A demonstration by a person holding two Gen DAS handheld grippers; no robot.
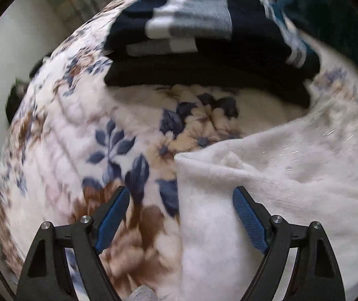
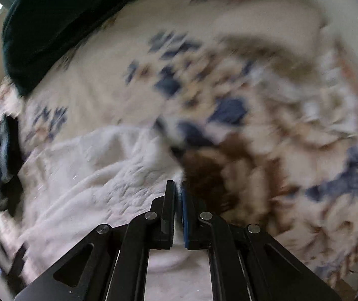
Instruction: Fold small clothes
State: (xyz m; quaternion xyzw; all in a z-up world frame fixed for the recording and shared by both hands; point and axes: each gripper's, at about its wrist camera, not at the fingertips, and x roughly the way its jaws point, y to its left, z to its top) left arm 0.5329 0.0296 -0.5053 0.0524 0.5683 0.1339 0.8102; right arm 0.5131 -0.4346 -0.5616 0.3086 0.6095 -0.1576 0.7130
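Observation:
A white fluffy garment (image 1: 266, 175) lies rumpled on a floral blanket (image 1: 78, 125). My left gripper (image 1: 181, 189) hovers open over the garment's left edge; one blue pad is above the blanket, the other above the white cloth, and nothing is pinched. In the right wrist view the same garment (image 2: 91, 170) spreads to the left. My right gripper (image 2: 177, 183) is shut at its right edge, with a thin strip of white cloth showing between the pads. Both views are blurred by motion.
A folded stack of navy clothes with grey and white stripes (image 1: 191, 37) sits at the far side of the blanket, and shows as a dark stack (image 2: 5, 150) at the left edge. A dark teal garment (image 1: 317, 5) (image 2: 53, 20) lies beyond it. The floral blanket (image 2: 279, 100) fills the right.

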